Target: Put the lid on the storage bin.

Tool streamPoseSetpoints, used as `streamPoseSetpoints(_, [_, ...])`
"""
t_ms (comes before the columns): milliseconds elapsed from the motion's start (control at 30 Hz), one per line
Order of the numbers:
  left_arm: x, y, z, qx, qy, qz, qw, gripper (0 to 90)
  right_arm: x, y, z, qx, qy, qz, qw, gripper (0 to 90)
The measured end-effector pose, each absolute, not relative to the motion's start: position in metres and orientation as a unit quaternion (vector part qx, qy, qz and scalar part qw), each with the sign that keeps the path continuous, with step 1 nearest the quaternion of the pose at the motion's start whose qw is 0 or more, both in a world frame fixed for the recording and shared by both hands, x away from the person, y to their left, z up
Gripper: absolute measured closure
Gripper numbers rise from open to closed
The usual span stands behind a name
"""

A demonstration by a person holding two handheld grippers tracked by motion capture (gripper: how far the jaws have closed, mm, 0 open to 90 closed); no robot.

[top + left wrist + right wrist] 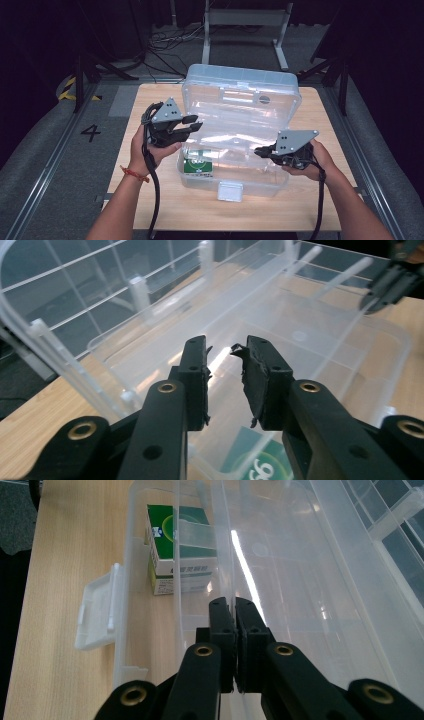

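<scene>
Dark studio, pale wood table (150,100): right gripper (234,605) pinches the clear plastic storage box (240,80) wall, left gripper (226,352) hovers empty, jaws slightly apart, green-and-white carton (180,550) beyond the right's tips, so keep that pinch steady.

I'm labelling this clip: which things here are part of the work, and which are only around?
In the work:
clear plastic box, lid open
its right wall, pinched by the right hand-held gripper
green and white carton inside it
left hand-held gripper, nothing between its jaws

Only around:
wooden table
metal stand behind
</scene>
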State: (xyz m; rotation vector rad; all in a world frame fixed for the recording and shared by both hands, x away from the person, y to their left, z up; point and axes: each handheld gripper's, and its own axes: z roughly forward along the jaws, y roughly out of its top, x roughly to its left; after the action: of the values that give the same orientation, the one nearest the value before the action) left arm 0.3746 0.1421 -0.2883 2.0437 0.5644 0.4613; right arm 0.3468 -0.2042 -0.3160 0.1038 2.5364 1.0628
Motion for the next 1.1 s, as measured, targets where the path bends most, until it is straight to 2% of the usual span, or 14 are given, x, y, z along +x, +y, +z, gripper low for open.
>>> streamPoseSetpoints(233, [0.388,0.149,-0.294,0.822,0.245,0.192,0.477,78.8,0.346,-0.204,-0.317,0.038,0.903,0.38,0.196,88.0])
streamPoseSetpoints(400, [0.398,0.153,-0.297,0.819,0.259,0.199,0.472,80.5,0.345,-0.204,-0.317,0.037,0.903,0.38,0.195,88.0])
streamPoseSetpoints(567, [0.405,0.154,-0.295,0.822,0.267,0.215,0.456,86.1,0.343,-0.204,-0.318,0.035,0.904,0.379,0.195,88.0])
streamPoseSetpoints(1100, [0.423,0.161,-0.284,0.827,0.28,0.225,0.434,89.9,0.341,-0.205,-0.321,0.035,0.903,0.382,0.194,88.0])
